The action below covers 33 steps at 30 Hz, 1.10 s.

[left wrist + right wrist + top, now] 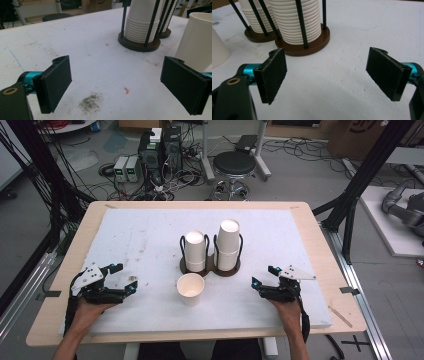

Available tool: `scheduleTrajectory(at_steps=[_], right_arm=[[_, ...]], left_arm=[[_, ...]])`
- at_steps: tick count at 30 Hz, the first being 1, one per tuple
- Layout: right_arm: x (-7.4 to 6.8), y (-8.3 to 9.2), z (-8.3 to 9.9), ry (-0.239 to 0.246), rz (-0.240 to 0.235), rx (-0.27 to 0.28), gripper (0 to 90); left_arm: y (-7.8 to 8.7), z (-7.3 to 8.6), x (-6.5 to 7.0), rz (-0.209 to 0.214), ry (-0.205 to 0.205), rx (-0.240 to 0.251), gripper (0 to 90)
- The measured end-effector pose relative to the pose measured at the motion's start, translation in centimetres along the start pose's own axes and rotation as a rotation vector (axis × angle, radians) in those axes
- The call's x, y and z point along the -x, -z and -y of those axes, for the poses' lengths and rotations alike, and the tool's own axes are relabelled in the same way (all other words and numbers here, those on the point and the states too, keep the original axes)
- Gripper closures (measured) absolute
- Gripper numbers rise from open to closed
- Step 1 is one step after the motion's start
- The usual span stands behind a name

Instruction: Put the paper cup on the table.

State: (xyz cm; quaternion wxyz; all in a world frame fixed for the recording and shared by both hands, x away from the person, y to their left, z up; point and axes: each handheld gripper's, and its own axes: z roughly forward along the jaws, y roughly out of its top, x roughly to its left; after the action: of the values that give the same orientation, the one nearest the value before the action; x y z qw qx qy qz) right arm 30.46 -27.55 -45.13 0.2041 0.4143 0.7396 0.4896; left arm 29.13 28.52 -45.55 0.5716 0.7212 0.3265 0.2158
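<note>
Looking done w/ one cup [190,289] — it stands upright in front of the holder [210,266]; your L gripper [125,277] & R gripper [264,275] both gape wide, empty — stacks [228,244] remain.

We find no legible text, label, brand, number or sign in the high view or in either gripper view. A dark marking sits on the cardboard box [367,130] at the far right in the high view, but it is too cut off and blurred to read. The paper cups [190,289] carry no print on the sides we see.
</note>
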Motion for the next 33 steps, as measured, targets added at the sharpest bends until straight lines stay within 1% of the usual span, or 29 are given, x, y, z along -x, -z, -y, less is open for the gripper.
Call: scheduleTrajectory(at_steps=[4, 7, 10, 13, 16, 20, 22, 26, 28, 33], right_arm=[[-0.01, 0.04, 0.02, -0.003, 0.000, 0.003, 17.5], [-0.05, 0.06, 0.04, 0.004, 0.005, 0.008, 17.5], [0.05, 0.02, 0.04, 0.006, 0.004, 0.013, 17.5], [0.07, 0.03, 0.04, 0.001, 0.003, 0.010, 17.5], [0.04, 0.05, 0.05, 0.011, 0.002, 0.014, 17.5], [0.06, 0.16, 0.11, 0.004, 0.003, 0.024, 17.5], [0.03, 0.20, 0.13, 0.000, 0.002, 0.029, 17.5], [0.03, 0.21, 0.15, 0.009, 0.004, 0.031, 17.5], [0.04, 0.19, 0.13, 0.009, 0.002, 0.029, 17.5], [0.04, 0.22, 0.15, 0.004, 0.001, 0.030, 17.5]], left_arm=[[0.00, 0.06, 0.22, -0.014, -0.020, 0.000, 9.9], [-0.07, 0.05, 0.39, -0.020, -0.039, -0.007, 9.9], [-0.07, 0.08, 0.50, -0.024, -0.046, -0.006, 9.9], [-0.05, 0.08, 0.46, -0.019, -0.045, -0.005, 9.9], [0.01, 0.09, 0.39, -0.018, -0.037, -0.001, 9.9], [-0.04, 0.08, 0.39, -0.019, -0.037, -0.003, 9.9], [-0.05, 0.07, 0.38, -0.021, -0.037, -0.005, 9.9], [-0.03, 0.09, 0.43, -0.028, -0.038, -0.004, 9.9], [-0.01, 0.09, 0.46, -0.031, -0.044, -0.004, 9.9], [-0.05, 0.09, 0.49, -0.036, -0.042, -0.005, 9.9]])
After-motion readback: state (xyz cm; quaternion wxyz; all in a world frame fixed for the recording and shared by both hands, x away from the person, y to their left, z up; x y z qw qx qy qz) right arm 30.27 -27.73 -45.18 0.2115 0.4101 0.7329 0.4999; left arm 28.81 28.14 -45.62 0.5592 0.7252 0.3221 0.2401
